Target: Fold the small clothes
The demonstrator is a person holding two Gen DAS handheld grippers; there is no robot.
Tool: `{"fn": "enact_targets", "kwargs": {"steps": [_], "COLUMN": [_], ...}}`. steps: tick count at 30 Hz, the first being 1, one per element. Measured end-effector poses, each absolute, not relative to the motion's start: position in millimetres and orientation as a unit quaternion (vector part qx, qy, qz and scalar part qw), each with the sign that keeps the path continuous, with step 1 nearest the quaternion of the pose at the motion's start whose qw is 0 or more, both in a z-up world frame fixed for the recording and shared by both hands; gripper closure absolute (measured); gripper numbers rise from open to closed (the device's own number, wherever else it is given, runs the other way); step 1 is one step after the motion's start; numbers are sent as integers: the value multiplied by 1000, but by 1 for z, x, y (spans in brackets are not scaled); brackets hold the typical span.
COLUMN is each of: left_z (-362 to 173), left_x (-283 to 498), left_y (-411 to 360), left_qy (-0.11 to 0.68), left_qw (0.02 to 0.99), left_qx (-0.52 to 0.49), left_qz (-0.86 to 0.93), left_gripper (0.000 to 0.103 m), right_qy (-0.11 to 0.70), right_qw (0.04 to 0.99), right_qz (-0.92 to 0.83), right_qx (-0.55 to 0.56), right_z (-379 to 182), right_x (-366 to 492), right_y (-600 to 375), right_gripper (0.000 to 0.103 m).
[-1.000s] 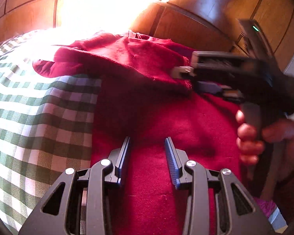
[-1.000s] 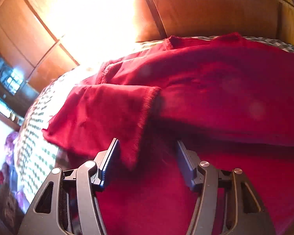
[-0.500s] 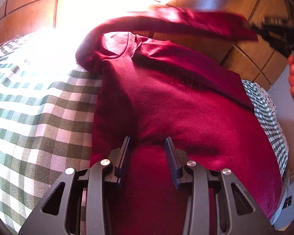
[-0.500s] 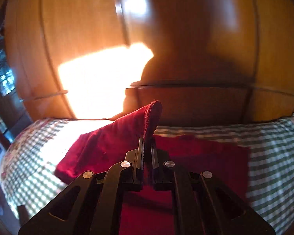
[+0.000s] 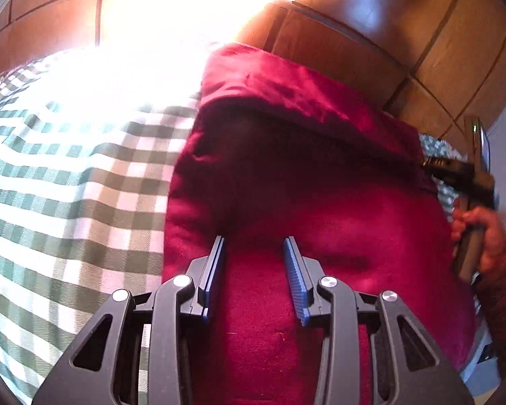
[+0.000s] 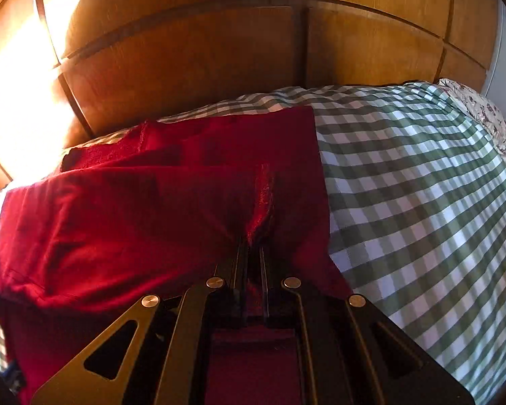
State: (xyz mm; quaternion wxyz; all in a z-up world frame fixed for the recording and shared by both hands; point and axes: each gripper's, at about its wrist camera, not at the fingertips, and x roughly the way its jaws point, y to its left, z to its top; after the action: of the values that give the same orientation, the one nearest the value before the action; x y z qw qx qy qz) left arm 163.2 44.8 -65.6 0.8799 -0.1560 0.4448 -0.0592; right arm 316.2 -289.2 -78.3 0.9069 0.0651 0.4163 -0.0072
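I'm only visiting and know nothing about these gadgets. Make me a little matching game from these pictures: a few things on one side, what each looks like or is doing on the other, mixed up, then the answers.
Things:
1. red garment
2. bedcover
3. left gripper
4. right gripper

States:
A. green and white checks
B. jaws apart, over red cloth
C. spread on the bed, one side folded across
D. clamped on a fold of cloth

Pairs: 1-C, 2-A, 3-B, 4-D
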Motion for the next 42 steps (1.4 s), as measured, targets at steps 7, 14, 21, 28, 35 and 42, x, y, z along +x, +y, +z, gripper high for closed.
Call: {"fn": "enact_targets", "kwargs": {"steps": [7, 14, 21, 28, 35, 42], "left_z": [-42, -52, -68, -69, -67, -42], "left_x": [210, 280, 332, 369, 378, 324], "left_y": [105, 146, 148, 119, 67, 49], "left_qy": [415, 423, 436, 433, 448, 383], "left_qw": [873, 837, 813, 828, 884, 914], "left_qx": [-253, -343, -382, -351, -134, -128], "left_qz": [-46, -44, -58, -65, 15, 22], "left_gripper": [49, 49, 45, 88, 85, 71], "right_qy": [382, 335, 359, 378, 375, 374], "right_qw": [921, 938, 930, 924, 927, 927], "right_qz": [9, 63, 70, 52, 29, 31], "right_qx": [79, 55, 22, 17, -1, 7], "right_z": [-45, -22, -44, -66, -82, -84], "right_x": [298, 284, 304, 312, 311, 311], "right_y": [-291, -258, -231, -233, -228, -231], "right_gripper": [59, 34, 34, 34, 26, 24]}}
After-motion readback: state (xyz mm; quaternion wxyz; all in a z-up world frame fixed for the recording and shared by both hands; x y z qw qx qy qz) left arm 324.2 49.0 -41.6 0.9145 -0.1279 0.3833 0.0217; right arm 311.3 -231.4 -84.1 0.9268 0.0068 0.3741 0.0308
